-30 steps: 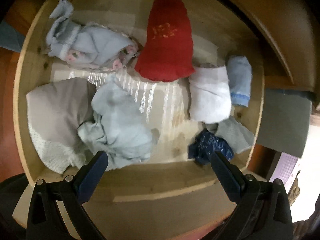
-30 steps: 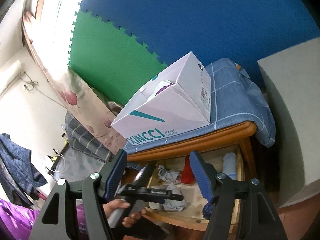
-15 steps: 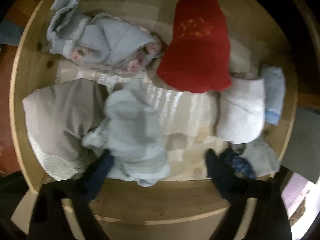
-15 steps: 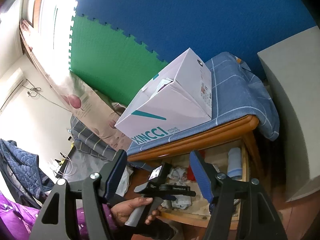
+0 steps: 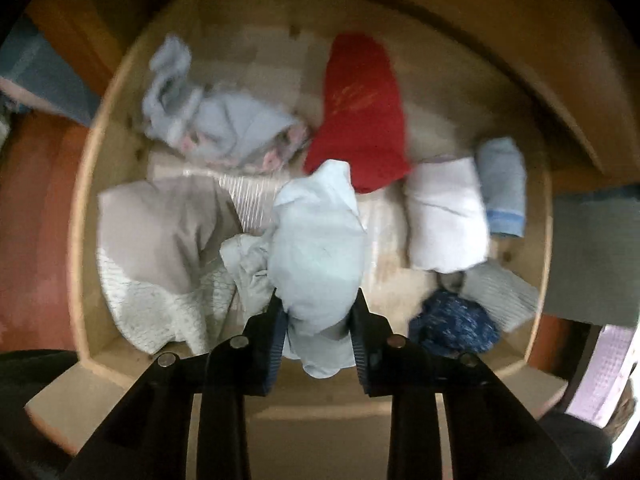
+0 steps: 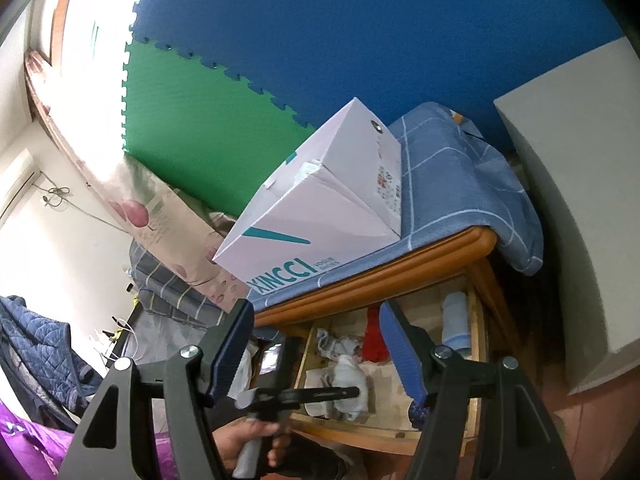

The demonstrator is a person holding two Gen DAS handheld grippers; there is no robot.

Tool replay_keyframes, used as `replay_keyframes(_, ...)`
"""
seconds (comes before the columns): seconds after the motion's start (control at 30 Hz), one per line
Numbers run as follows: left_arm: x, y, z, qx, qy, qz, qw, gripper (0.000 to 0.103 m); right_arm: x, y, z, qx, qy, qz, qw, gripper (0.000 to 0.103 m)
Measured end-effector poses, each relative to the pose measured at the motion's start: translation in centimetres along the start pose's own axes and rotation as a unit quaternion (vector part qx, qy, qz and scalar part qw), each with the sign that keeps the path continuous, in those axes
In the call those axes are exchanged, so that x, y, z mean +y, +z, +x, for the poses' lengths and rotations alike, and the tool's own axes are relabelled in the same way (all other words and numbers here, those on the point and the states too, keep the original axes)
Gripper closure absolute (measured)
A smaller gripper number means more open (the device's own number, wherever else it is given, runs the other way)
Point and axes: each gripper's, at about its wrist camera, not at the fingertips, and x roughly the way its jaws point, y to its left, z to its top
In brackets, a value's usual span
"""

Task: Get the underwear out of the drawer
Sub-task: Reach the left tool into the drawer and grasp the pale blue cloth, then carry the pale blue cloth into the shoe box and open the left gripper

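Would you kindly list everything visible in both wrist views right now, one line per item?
drawer: one, light wood, open under the bedside table
pale blue underwear: one, clamped between the left fingers
red garment: one, back middle of drawer
light blue floral garment: one, back left
grey-beige garment: one, front left
white folded garment: one, right
light blue roll: one, far right
dark blue speckled bundle: one, front right
grey piece: one, front right corner
white box: one, teal lettering, on the blue checked cloth
left gripper: black, shut on the underwear
right gripper: black and blue, open, empty
hand: one, holding the left gripper's handle
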Motion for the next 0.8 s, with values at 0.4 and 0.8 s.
replay_keyframes(0.4, -1.6, -4.1, -8.4, -0.072, -0.026, 0.068, 0.9948, 0.076, -1.0, -0.1, 0.9, 0.011, -0.032, 0.017, 0.999, 0.036)
replay_keyframes(0.8, -4.9, -6.1, -20.5, -0.158, -0.055, 0.146, 0.9751, 0.076, -3.4, 0.2, 0.3, -0.004, -0.014, 0.085, 0.996, 0.036)
